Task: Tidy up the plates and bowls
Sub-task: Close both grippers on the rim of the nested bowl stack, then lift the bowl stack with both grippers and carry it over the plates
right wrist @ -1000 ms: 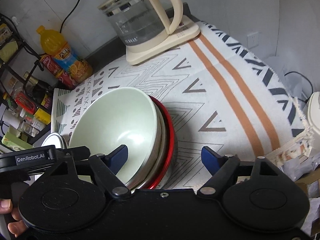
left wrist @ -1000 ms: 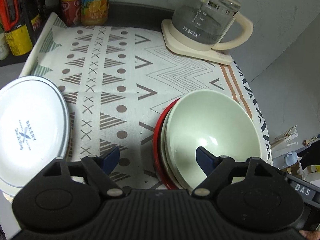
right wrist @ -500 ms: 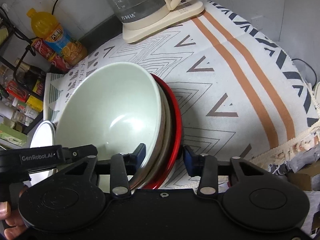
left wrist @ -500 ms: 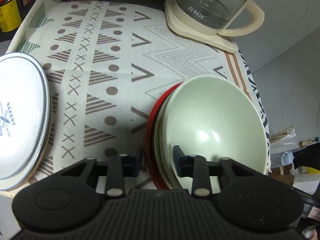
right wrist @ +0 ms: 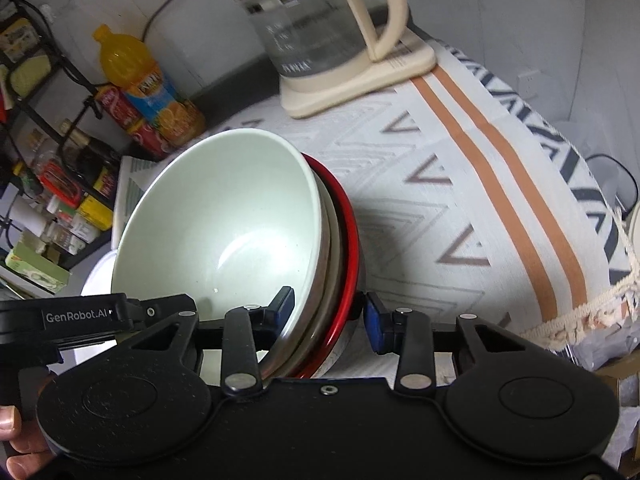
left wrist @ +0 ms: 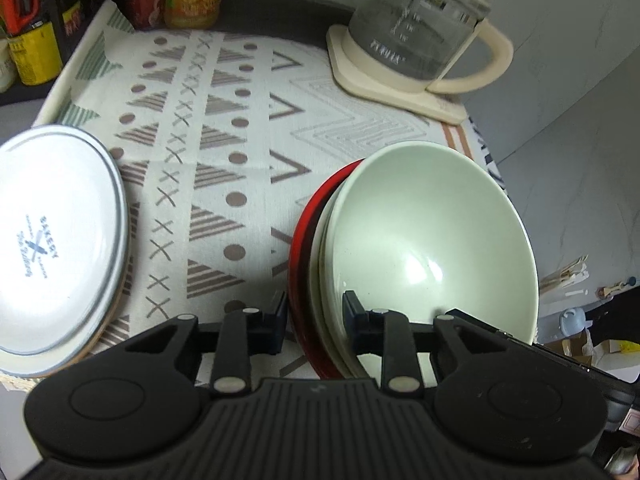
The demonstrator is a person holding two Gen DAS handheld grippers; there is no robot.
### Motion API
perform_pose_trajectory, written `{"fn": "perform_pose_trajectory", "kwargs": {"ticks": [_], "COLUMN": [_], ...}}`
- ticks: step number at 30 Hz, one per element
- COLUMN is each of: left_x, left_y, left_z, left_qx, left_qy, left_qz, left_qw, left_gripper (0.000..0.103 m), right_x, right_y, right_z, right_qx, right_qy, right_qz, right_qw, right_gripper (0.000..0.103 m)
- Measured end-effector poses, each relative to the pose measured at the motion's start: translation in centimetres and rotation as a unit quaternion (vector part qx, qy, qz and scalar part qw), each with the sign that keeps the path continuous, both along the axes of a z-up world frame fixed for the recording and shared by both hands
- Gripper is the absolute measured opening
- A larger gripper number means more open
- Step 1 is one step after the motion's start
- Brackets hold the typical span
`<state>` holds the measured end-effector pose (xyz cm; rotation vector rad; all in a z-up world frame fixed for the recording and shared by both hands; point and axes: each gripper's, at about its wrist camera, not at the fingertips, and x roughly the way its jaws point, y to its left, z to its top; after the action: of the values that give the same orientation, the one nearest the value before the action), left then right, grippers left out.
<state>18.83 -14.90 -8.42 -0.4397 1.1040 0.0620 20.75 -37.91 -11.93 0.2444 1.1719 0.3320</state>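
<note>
Both tongs, left [left wrist: 314, 312] and right [right wrist: 329, 313], have clenched from wide open onto opposite rims of the bowl stack [left wrist: 432, 240], which I've tipped off the table [left wrist: 240, 152]; it's ready to carry toward the white plate [left wrist: 52, 240]

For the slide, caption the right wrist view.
Right tool clamps the near rims of a stacked pale green bowl and red bowl above the patterned tablecloth.

2 close wrist views from opposite sides, both sharing bowl stack [left wrist: 432, 240] and kettle [right wrist: 320, 28].
</note>
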Motion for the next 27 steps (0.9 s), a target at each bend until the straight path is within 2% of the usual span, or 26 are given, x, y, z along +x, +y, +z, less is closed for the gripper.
{"fn": "perform_pose_trajectory", "kwargs": {"ticks": [9,15,27], "left_x": [-1.4,-2.7,-5.3], "left_y": [1.9,3.6,9.1], "left_z": [3.2,5.4,6.2], "left_qx": [0.008,0.016,0.010], "left_qy": [-0.018,-0.045,-0.050], "left_qz": [0.018,0.036,0.098], "left_qw": [0.9996,0.9982,0.9939], "left_gripper": [0.027,0.027,0.027], "right_x": [-0.2,-0.3,-0.4], "right_y": [2.3,4.3,10.6], "right_z": [3.3,4.4,4.6], "right_qx": [0.021,0.031,0.041], "right_qy": [-0.031,-0.042,-0.038], "right_qz": [0.010,0.027,0.088], "right_qw": [0.999,0.998,0.995], "right_gripper": [0.037,0.037,0.037]}}
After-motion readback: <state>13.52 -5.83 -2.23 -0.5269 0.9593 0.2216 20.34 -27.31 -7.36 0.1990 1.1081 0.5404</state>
